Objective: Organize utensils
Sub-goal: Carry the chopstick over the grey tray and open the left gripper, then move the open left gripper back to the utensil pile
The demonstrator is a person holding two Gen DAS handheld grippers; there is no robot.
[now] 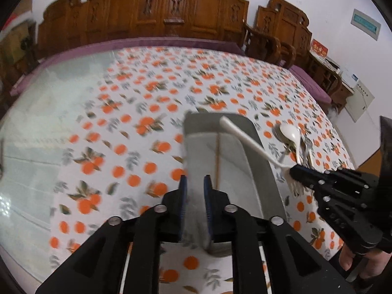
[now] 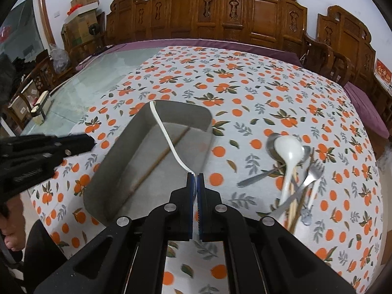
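Your right claw (image 2: 196, 175) pinches a white fork (image 2: 169, 134) above the grey tray (image 2: 115, 171). Your left claw (image 1: 195, 183) is spread a little with nothing in it. On the table (image 2: 245, 93), a brown chopstick (image 2: 159, 161) lies in the tray, and more spoons and forks (image 2: 294, 169) sit piled beside it.
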